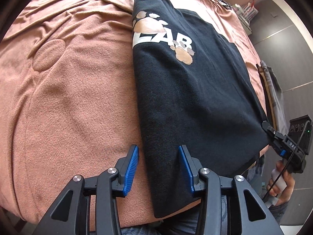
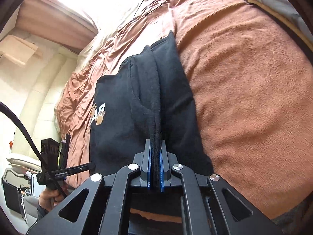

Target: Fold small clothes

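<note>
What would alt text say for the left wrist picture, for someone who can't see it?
An open left claw with blue pads straddles the near left edge of a black T-shirt spread on a pink blanket. At the shirt's right corner, the right claw is pinching the fabric, held by a hand.

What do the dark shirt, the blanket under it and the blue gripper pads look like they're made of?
Dark shirt: matte knit, likely cotton jersey; faint lint, soft folds, flat printed logo.
Blanket: pinkish-brown fleece or plush, fuzzy nap with pressed marks.
Blue pads on the left gripper: ribbed, probably rubber or soft plastic; the ridges show.
</note>
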Action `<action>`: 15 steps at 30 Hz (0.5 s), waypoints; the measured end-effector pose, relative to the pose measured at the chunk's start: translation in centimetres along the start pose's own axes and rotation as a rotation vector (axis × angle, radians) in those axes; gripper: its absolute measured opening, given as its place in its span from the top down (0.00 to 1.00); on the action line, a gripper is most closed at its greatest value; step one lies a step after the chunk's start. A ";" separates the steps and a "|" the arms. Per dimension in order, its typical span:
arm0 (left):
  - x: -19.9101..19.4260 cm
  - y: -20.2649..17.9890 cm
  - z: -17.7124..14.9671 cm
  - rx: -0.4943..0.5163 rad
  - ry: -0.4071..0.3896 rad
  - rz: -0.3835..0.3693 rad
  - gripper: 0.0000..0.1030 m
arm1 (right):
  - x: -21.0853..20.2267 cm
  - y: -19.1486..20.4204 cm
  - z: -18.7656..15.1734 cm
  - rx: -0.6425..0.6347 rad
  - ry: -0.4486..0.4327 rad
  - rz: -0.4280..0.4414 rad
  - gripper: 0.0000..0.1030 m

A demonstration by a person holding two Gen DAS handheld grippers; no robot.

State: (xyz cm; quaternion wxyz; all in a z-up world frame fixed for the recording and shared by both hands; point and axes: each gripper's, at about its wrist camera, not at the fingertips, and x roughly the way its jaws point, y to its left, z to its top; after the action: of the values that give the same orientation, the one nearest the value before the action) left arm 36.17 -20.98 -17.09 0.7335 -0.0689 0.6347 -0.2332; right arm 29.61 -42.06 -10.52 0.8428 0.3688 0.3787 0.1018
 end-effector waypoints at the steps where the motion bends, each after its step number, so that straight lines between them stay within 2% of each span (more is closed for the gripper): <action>1: 0.1 -0.3 0.0 0.009 0.002 0.004 0.57 | -0.3 -0.2 -0.3 0.007 -0.005 -0.003 0.97; 6: 0.7 -1.5 0.2 0.049 0.012 0.025 0.57 | -2.2 -1.9 -1.7 0.038 -0.004 0.000 0.97; 15: 1.4 -2.6 0.1 0.089 0.019 0.049 0.57 | -3.0 -2.2 -3.5 0.059 -0.009 -0.008 0.97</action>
State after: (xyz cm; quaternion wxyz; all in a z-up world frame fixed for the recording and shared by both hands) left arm 35.73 -23.94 -17.26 0.7353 -0.0184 0.6323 -0.2436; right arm 24.77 -43.04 -11.93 0.8336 0.3923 0.3794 0.0856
